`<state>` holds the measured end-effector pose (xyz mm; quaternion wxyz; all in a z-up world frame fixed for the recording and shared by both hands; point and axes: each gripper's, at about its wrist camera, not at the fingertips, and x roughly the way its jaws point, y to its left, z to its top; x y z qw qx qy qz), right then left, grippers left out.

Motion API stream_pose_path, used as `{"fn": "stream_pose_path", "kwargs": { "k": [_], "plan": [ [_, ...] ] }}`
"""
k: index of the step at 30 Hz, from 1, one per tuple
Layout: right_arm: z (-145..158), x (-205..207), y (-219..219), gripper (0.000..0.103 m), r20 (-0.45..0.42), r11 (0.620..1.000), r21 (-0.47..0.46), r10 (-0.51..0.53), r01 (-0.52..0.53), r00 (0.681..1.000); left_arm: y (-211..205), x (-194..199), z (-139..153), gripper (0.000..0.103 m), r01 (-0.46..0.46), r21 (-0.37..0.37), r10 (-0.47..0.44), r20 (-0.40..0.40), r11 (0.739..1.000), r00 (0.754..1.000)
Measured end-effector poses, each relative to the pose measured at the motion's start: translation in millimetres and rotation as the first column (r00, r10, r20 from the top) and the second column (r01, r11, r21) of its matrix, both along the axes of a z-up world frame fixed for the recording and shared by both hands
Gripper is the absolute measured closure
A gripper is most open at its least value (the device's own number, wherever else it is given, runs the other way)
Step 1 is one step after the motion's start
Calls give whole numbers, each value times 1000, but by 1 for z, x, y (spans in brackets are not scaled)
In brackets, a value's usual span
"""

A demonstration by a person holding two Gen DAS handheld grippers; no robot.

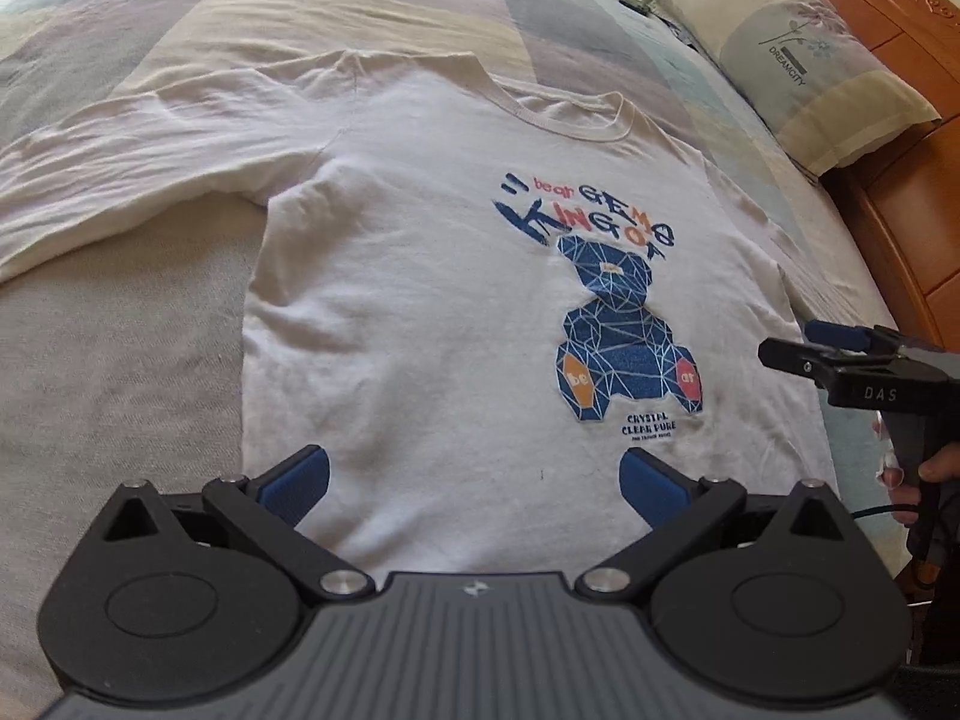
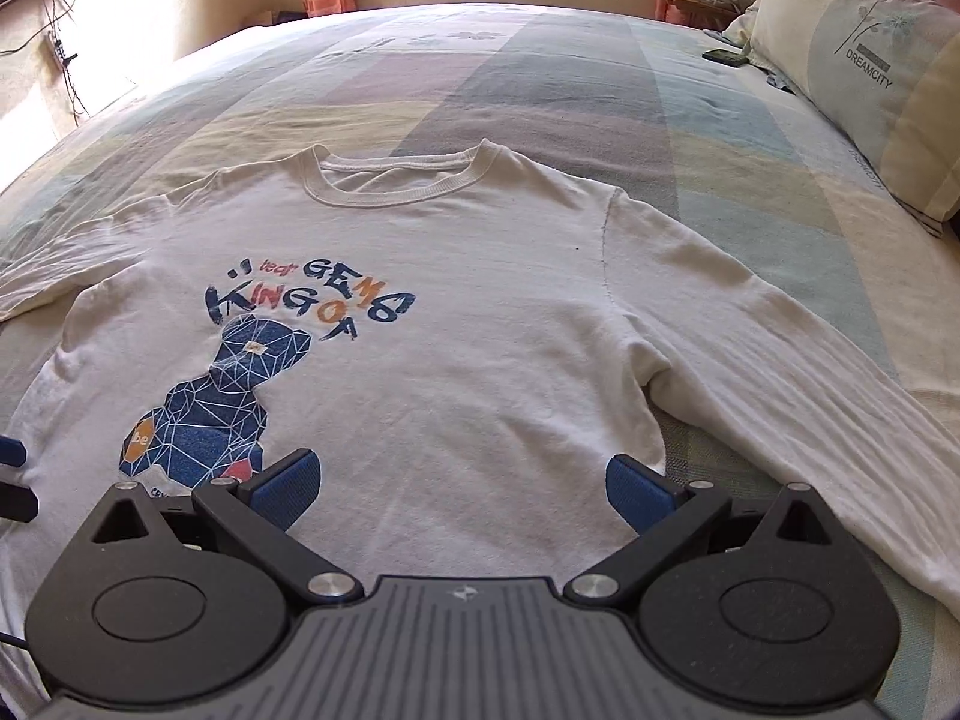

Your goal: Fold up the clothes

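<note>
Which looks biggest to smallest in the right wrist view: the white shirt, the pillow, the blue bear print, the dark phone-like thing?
1. white shirt
2. pillow, partly cut off at the edge
3. blue bear print, partly hidden
4. small dark object, far off, so unsure

My left claw [image 1: 474,480] is black with blue pads and silver screws. My right claw [image 2: 462,483] matches it, stamped "DAS", trailing a black cable.

Both wrist views low over shirt [image 1: 420,312]

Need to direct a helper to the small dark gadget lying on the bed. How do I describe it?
Start at the DREAMCITY pillow by the headboard. Just left of it, on the striped bedspread, lies a small dark flat device, the only black thing there.
</note>
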<state>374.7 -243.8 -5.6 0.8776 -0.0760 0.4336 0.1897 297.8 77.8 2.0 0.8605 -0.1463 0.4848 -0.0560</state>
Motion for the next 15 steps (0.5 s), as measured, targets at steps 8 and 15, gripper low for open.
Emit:
{"fn": "stream_pose_path", "kwargs": {
  "k": [8,15],
  "plan": [
    [10,-48,41,0,-5,995,-49,-82,82,997,72,58,1,1,8,42,-19,276,999,961],
    [-4,-93,63,0,-101,979,-8,-202,202,974,98,59,-45,1,39,-140,-7,216,989,976]
  ]
}}
